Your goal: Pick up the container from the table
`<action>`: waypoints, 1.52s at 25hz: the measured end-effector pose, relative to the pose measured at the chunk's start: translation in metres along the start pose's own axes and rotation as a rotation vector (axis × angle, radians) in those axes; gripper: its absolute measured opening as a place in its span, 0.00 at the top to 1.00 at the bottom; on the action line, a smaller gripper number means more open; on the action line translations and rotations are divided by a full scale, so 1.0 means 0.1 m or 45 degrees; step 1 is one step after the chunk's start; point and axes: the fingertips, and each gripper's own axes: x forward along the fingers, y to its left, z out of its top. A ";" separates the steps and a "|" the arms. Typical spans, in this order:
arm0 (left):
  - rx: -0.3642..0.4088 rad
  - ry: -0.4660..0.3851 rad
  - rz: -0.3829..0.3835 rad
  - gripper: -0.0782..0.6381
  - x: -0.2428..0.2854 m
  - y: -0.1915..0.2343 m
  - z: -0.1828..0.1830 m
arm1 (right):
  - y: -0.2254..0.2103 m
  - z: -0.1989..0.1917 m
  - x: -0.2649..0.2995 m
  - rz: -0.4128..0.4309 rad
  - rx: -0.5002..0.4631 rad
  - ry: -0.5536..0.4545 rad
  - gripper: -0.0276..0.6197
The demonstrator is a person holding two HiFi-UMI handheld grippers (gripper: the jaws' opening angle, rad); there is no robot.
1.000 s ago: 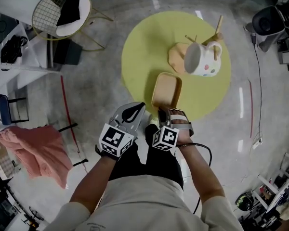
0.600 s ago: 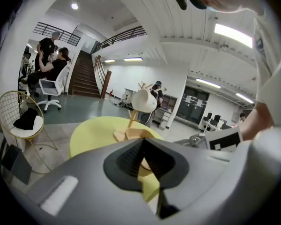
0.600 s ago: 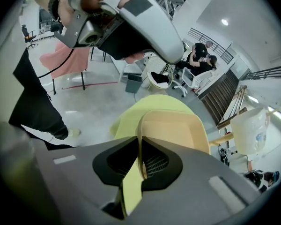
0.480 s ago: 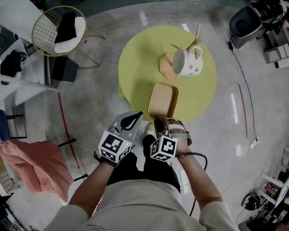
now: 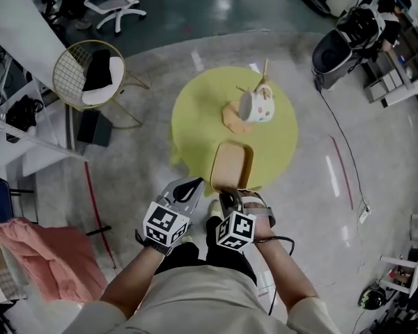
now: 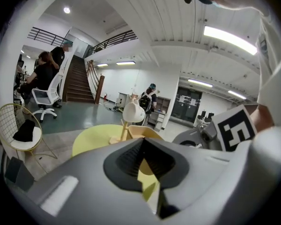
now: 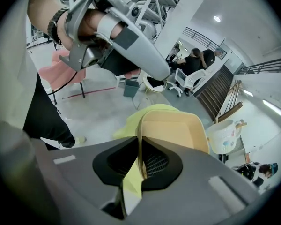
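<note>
- Lifted clear: the tan container (image 5: 231,164) now hangs over the near edge of the round yellow table (image 5: 198,117). Half a second ago it showed well inside the tabletop, and the table looks smaller beneath me than it did.
- Nothing lies in the container; my right gripper view shows its tan inside (image 7: 175,128) bare.
- My right gripper (image 5: 230,195) has its jaws pressed together on the container's near wall, with the thin rim pinched between the dark pads (image 7: 155,162).
- My left gripper (image 5: 193,184) sits just beside the right one. Its jaws are closed on nothing, and it is clear of the container.
- A white mug (image 5: 258,106) with coloured spots hangs on a wooden stand (image 5: 233,118) at the far side of the table, well apart from the container.
- From above, the marker cubes and gripper bodies cover both sets of jaw tips and the wall being gripped.
- Whether the mug holds anything cannot be made out.
- In my left gripper view, the jaw body cuts off all but the container's top edge (image 6: 141,131).
</note>
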 end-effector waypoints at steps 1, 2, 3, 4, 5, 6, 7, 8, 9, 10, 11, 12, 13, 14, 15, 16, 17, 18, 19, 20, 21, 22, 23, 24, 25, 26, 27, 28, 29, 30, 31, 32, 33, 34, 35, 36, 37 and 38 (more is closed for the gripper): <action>0.004 -0.002 -0.004 0.88 -0.04 -0.03 0.02 | 0.00 0.04 -0.06 -0.006 0.003 -0.003 0.90; 0.008 -0.003 -0.008 0.88 -0.08 -0.06 0.05 | 0.00 0.07 -0.12 -0.014 0.005 -0.007 0.90; 0.011 -0.005 -0.011 0.88 -0.11 -0.08 0.08 | 0.00 0.10 -0.17 -0.022 0.007 -0.011 0.90; 0.013 -0.008 -0.014 0.88 -0.15 -0.11 0.10 | -0.01 0.14 -0.22 -0.030 0.010 -0.016 0.90; 0.015 -0.011 -0.016 0.88 -0.18 -0.13 0.13 | -0.02 0.17 -0.27 -0.037 0.011 -0.020 0.90; 0.017 -0.015 -0.018 0.88 -0.22 -0.15 0.15 | -0.02 0.20 -0.32 -0.045 0.012 -0.024 0.90; 0.019 -0.018 -0.019 0.88 -0.25 -0.17 0.17 | -0.02 0.23 -0.37 -0.051 0.012 -0.026 0.90; 0.022 -0.022 -0.021 0.88 -0.28 -0.19 0.19 | -0.01 0.25 -0.42 -0.057 0.013 -0.028 0.90; 0.025 -0.025 -0.022 0.88 -0.31 -0.22 0.22 | -0.01 0.28 -0.47 -0.062 0.014 -0.032 0.90; 0.030 -0.027 -0.025 0.88 -0.34 -0.25 0.24 | 0.00 0.30 -0.53 -0.066 0.018 -0.036 0.90; 0.036 -0.030 -0.028 0.88 -0.37 -0.28 0.26 | 0.01 0.33 -0.58 -0.071 0.023 -0.042 0.90; 0.042 -0.034 -0.030 0.88 -0.40 -0.31 0.28 | 0.02 0.36 -0.64 -0.077 0.030 -0.050 0.90; 0.048 -0.039 -0.031 0.88 -0.43 -0.33 0.31 | 0.01 0.39 -0.69 -0.084 0.036 -0.057 0.90; 0.051 -0.046 -0.030 0.88 -0.46 -0.35 0.34 | 0.01 0.43 -0.74 -0.092 0.042 -0.065 0.90; 0.051 -0.053 -0.028 0.88 -0.50 -0.36 0.38 | 0.01 0.47 -0.79 -0.099 0.046 -0.073 0.90; 0.048 -0.060 -0.025 0.88 -0.54 -0.37 0.42 | 0.01 0.51 -0.84 -0.105 0.050 -0.081 0.90; 0.045 -0.069 -0.022 0.88 -0.59 -0.38 0.46 | 0.02 0.56 -0.89 -0.112 0.053 -0.090 0.90; 0.045 -0.080 -0.018 0.88 -0.63 -0.38 0.51 | 0.02 0.60 -0.94 -0.119 0.053 -0.097 0.90; 0.048 -0.092 -0.015 0.88 -0.66 -0.38 0.57 | 0.01 0.64 -0.98 -0.127 0.050 -0.104 0.90; 0.055 -0.104 -0.011 0.88 -0.69 -0.38 0.63 | 0.00 0.67 -1.02 -0.134 0.048 -0.111 0.90; 0.064 -0.116 -0.007 0.88 -0.71 -0.38 0.69 | -0.01 0.70 -1.06 -0.140 0.046 -0.117 0.90; 0.072 -0.126 -0.003 0.88 -0.74 -0.39 0.74 | -0.01 0.73 -1.10 -0.144 0.045 -0.123 0.90; 0.078 -0.134 0.001 0.88 -0.76 -0.39 0.78 | -0.02 0.76 -1.13 -0.147 0.046 -0.129 0.90; 0.082 -0.141 0.005 0.88 -0.79 -0.40 0.81 | -0.01 0.78 -1.17 -0.150 0.048 -0.134 0.90; 0.084 -0.147 0.007 0.88 -0.81 -0.41 0.83 | -0.01 0.79 -1.20 -0.152 0.050 -0.138 0.90; 0.084 -0.153 0.009 0.88 -0.84 -0.42 0.85 | 0.00 0.80 -1.23 -0.154 0.051 -0.141 0.90; 0.085 -0.160 0.010 0.88 -0.86 -0.43 0.86 | 0.01 0.81 -1.25 -0.157 0.050 -0.143 0.90; 0.086 -0.166 0.010 0.88 -0.88 -0.43 0.88 | 0.02 0.83 -1.26 -0.161 0.048 -0.146 0.90; 0.088 -0.171 0.011 0.88 -0.90 -0.43 0.89 | 0.03 0.85 -1.28 -0.164 0.045 -0.149 0.90; 0.091 -0.176 0.011 0.88 -0.92 -0.43 0.91 | 0.04 0.88 -1.29 -0.167 0.043 -0.151 0.90; 0.093 -0.182 0.012 0.88 -0.94 -0.43 0.93 | 0.04 0.90 -1.31 -0.168 0.040 -0.154 0.91; 0.095 -0.188 0.013 0.88 -0.96 -0.44 0.95 | 0.05 0.92 -1.32 -0.169 0.038 -0.157 0.91; 0.097 -0.195 0.013 0.88 -0.98 -0.44 0.98 | 0.06 0.94 -1.34 -0.170 0.035 -0.160 0.91; 0.099 -0.202 0.014 0.88 -0.99 -0.45 1.00 | 0.06 0.95 -1.35 -0.170 0.034 -0.163 0.91; 0.099 -0.207 0.015 0.88 -1.00 -0.46 1.01 | 0.07 0.96 -1.36 -0.170 0.034 -0.166 0.91; 0.100 -0.213 0.015 0.88 -1.01 -0.46 1.02 | 0.08 0.96 -1.37 -0.172 0.033 -0.168 0.91; 0.101 -0.218 0.016 0.88 -1.02 -0.47 1.03 | 0.09 0.96 -1.38 -0.174 0.031 -0.169 0.91; 0.102 -0.222 0.017 0.88 -1.03 -0.47 1.04 | 0.09 0.96 -1.39 -0.177 0.029 -0.169 0.91</action>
